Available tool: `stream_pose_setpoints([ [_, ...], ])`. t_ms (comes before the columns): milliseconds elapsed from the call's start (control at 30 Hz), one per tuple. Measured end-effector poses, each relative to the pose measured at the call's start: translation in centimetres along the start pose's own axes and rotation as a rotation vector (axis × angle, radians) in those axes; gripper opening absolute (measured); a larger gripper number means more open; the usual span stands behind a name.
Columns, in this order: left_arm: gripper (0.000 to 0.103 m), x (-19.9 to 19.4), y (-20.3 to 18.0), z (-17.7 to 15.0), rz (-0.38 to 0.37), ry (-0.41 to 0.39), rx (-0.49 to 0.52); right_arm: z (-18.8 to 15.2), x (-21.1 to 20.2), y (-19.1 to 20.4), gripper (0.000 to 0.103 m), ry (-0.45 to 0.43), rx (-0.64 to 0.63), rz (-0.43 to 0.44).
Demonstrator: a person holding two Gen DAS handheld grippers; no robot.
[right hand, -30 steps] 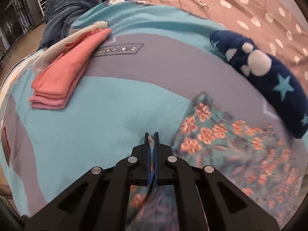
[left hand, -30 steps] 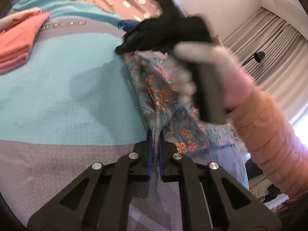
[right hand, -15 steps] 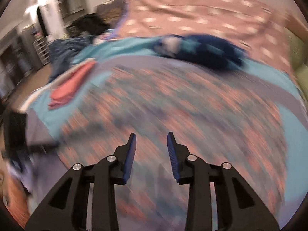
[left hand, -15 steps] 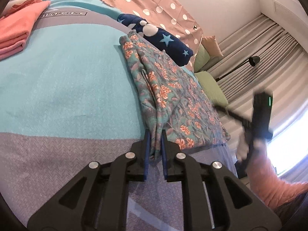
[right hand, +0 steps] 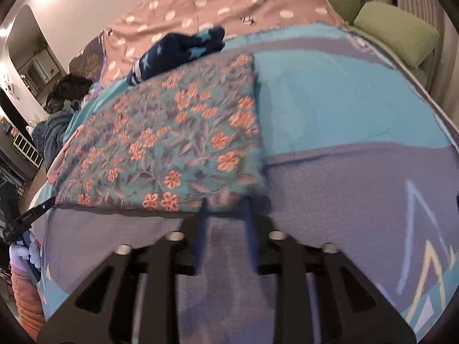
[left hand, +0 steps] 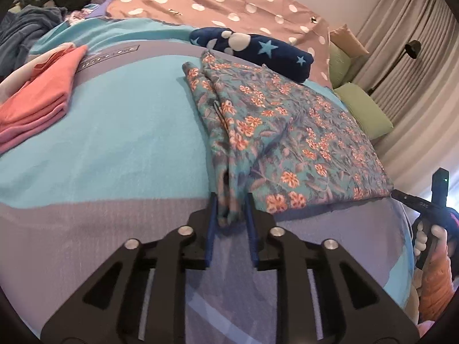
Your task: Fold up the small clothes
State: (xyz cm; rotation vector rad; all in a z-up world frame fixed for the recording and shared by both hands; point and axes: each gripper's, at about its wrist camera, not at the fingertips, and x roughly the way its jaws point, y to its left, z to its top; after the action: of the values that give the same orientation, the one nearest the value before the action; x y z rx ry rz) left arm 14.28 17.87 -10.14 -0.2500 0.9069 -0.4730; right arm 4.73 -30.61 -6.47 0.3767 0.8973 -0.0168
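Floral garment (left hand: pixel 281 132) flat on bed, star-print roll (left hand: pixel 258 48) beyond (touching), both jaws just opened, cloth corners loose between.

We see thin matt floral cloth (left hand: pixel 287 132), a fleecy navy star blanket (left hand: pixel 258 48), and a coarse woven bedspread (left hand: pixel 114 132).

One floral garment (left hand: pixel 281 132), one navy starred item (left hand: pixel 252 48), one stack of pink folded clothes (left hand: pixel 37 100), two green cushions (left hand: pixel 361 109) and two grippers (left hand: pixel 229 209) are counted.
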Motion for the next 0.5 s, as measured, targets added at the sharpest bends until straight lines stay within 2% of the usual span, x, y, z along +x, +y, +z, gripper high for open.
stream_pose_setpoints([
  [33,0.026,-0.2,-0.1,-0.2,0.002,-0.001,-0.007,0.1,-0.1,-1.1,0.05,0.004,0.051,0.027],
  [167,0.04,-1.1,-0.4,-0.9,0.008,0.008,-0.04,0.3,1.3,-4.0,0.051,0.041,0.244,0.19],
  [267,0.055,-1.0,-0.8,-1.1,-0.018,0.01,-0.079,0.7,3.0,-4.2,0.054,0.067,0.338,0.332],
  [300,0.054,-0.7,-0.8,-0.9,-0.018,0.013,-0.101,1.1,3.7,-4.0,0.054,0.066,0.347,0.334],
  [333,0.052,-0.2,-0.7,-0.4,-0.015,0.009,-0.126,1.7,4.1,-3.8,0.036,0.043,0.368,0.295],
  [367,0.03,0.1,-0.8,-0.1,-0.006,-0.005,-0.133,1.9,4.2,-4.0,0.007,0.037,0.401,0.245],
  [400,0.009,0.4,-0.7,0.2,-0.007,-0.007,-0.143,2.0,4.0,-4.6,0.007,0.032,0.451,0.27],
  [433,0.009,0.5,-0.4,0.4,-0.029,-0.008,-0.173,2.0,3.2,-4.9,0.005,0.008,0.476,0.275],
  [500,0.008,-0.4,-0.2,0.1,-0.058,-0.041,-0.198,2.0,1.3,-4.7,0.004,-0.042,0.405,0.225],
])
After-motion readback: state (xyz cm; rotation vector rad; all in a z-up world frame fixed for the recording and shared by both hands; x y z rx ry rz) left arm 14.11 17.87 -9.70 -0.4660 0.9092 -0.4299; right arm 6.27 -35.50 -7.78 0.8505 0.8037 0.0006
